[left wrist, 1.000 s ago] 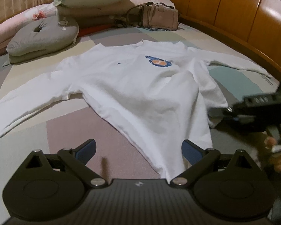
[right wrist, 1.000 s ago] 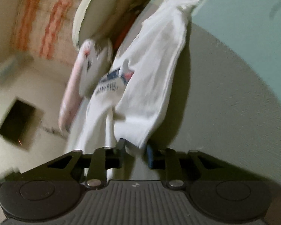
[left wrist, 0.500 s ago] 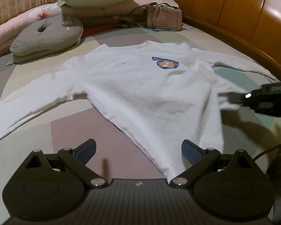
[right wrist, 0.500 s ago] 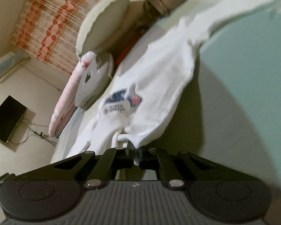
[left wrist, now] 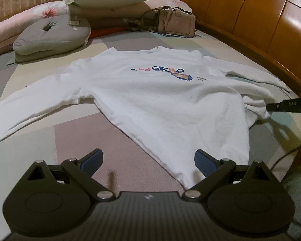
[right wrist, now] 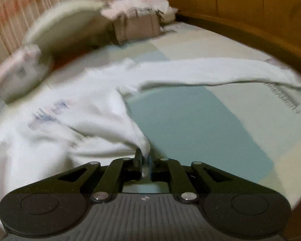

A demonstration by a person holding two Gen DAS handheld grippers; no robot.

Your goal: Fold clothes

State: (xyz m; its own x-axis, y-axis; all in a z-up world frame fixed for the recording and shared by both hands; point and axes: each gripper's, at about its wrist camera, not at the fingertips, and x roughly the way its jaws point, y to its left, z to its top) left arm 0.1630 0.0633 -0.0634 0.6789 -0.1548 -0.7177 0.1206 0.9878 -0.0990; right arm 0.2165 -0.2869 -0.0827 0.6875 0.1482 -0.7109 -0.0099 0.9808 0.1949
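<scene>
Clearly, the white shirt is spread flat on the bed so it can be folded. Its hem corner is clamped in the right gripper, presumably for smoothing, while the left gripper is held wide apart over the near hem.

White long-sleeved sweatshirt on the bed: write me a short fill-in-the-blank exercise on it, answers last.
1. The white long-sleeved sweatshirt lies spread on the patchwork ____.
2. The right gripper is ____ on the sweatshirt's hem.
3. The left gripper is ____ and holds nothing.
4. Beyond the collar sits a pink ____ with a strap.

Answers: bed; shut; open; handbag
</scene>
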